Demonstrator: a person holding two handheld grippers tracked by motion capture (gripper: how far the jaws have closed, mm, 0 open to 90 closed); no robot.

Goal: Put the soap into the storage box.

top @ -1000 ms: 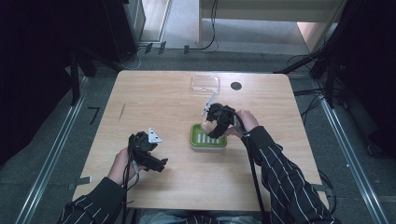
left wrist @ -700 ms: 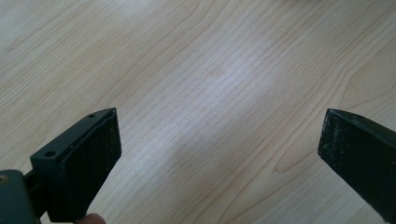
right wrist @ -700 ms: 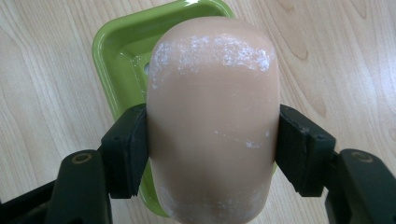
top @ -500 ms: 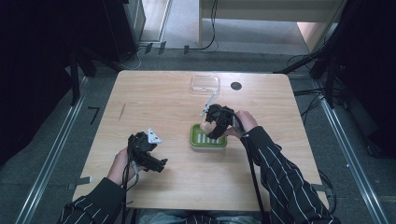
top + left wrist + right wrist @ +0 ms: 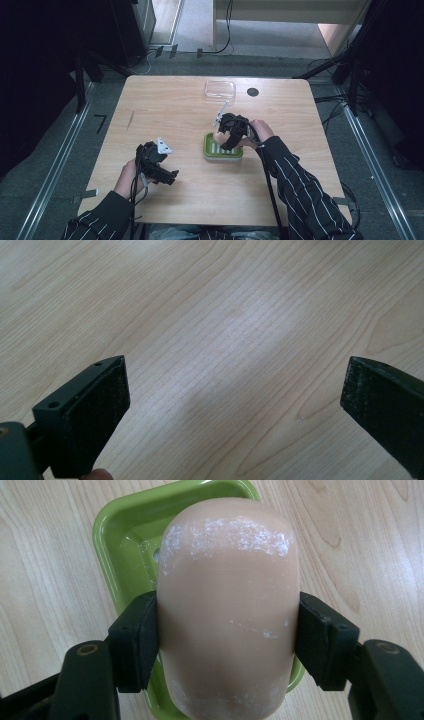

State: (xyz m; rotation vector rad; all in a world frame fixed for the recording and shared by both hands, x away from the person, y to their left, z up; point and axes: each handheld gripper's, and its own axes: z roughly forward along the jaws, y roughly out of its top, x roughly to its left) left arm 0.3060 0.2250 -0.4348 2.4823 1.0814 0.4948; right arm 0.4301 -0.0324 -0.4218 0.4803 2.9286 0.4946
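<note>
Your right gripper [image 5: 227, 630] has matt, rough black pads on a smooth, waxy soap bar [image 5: 227, 615] with chalky white scuffs. At its twelve o'clock, the green dish [image 5: 130, 535] looks like glossy plastic; the table [image 5: 225, 315] is pale satin wood.

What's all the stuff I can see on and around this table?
Soap bar: one, peach-pink with white residue, clamped over the dish.
Soap dish: one, green, table centre.
Clear plastic lid: one, transparent, far edge.
Round hole: one, black, beside the lid.
Table: one, light wood.
Right gripper: black, shut on the soap.
Left gripper: black, open over bare wood.
Sleeves: two, dark, pinstriped.
</note>
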